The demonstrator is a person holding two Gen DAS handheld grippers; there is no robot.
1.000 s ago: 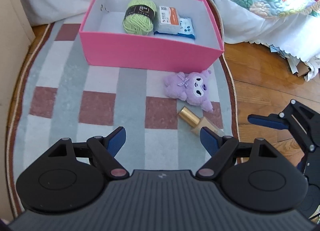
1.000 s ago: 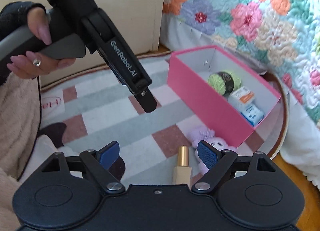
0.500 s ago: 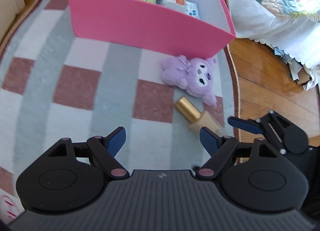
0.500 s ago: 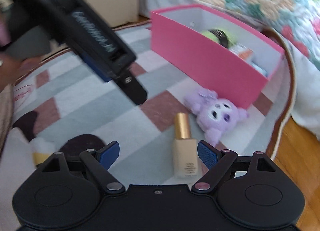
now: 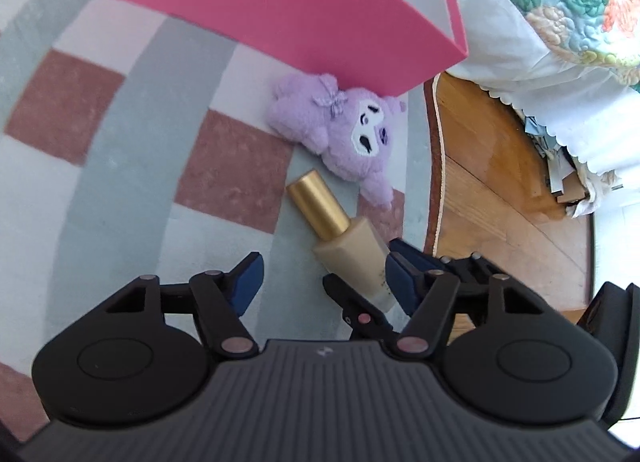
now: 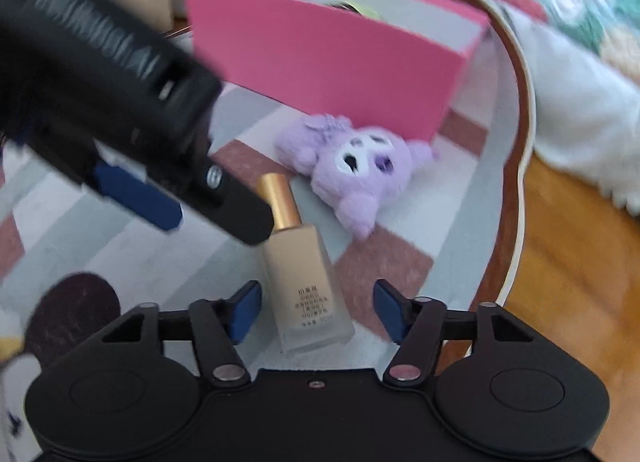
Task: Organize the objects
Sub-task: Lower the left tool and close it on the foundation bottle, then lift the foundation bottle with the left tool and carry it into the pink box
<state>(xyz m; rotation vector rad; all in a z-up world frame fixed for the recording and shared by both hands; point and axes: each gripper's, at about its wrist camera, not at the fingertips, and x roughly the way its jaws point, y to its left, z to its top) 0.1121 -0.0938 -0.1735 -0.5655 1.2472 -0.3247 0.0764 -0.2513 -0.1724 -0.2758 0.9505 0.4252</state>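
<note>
A beige foundation bottle point(image 6: 304, 266) with a gold cap lies on the checked rug; it also shows in the left wrist view point(image 5: 344, 242). My right gripper point(image 6: 316, 308) is open, its blue fingers on either side of the bottle's base, not closed on it. A purple plush toy point(image 6: 356, 170) lies just beyond the bottle, against the pink box point(image 6: 328, 58); the plush also shows in the left wrist view point(image 5: 348, 134). My left gripper point(image 5: 324, 278) is open and empty, low over the rug just left of the bottle.
The pink box point(image 5: 280, 2) holds green yarn, mostly hidden by its wall. The rug edge and bare wood floor point(image 5: 500, 202) lie to the right. A quilted bed cover point(image 5: 560, 2) hangs at the far right.
Both grippers have moved forward and down toward the bottle and plush. The right gripper's fingers now flank the bottle's base. The left gripper sits closer to the right one.
</note>
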